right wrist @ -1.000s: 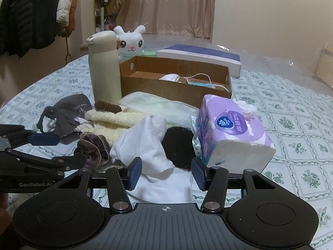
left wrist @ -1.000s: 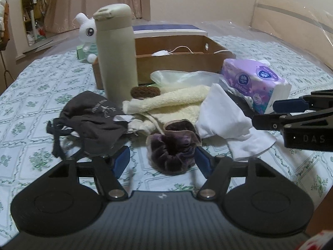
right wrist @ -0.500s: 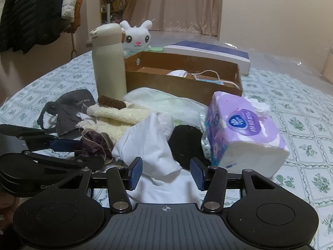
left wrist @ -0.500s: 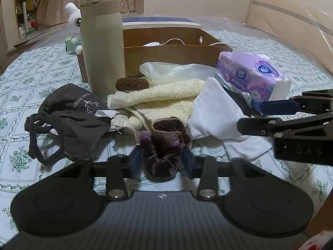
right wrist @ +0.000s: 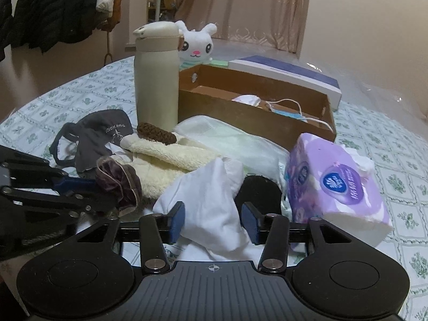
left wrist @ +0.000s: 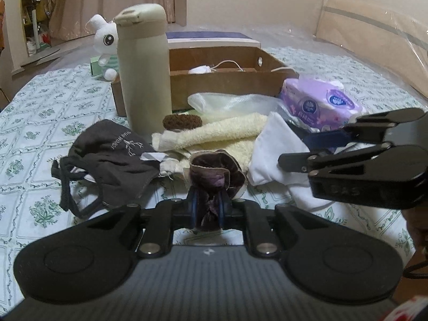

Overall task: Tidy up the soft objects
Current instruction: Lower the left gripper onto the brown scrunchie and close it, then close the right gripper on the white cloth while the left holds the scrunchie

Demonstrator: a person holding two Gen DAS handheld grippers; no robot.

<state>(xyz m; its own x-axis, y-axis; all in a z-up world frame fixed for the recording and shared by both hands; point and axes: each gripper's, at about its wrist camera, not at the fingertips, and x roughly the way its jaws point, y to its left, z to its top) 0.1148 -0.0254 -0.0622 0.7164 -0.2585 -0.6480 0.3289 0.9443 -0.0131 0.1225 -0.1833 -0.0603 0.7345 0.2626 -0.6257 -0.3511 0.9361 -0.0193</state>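
scrunchie (left wrist: 214, 176), purple velvet: left gripper (left wrist: 206, 208) is clamping it, jaws just closing; right gripper (right wrist: 212, 222) is narrowing around white cloth (right wrist: 206, 200), pads apart.

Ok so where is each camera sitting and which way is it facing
Left wrist: rides the left tongs, facing the pile; its blue pads pinch the purple scrunchie; right tongs enter at right.
Right wrist: rides the right tongs, pads astride the white cloth, not pressing; left tongs at left.
Shared: cream bottle, cardboard box, tissue pack.
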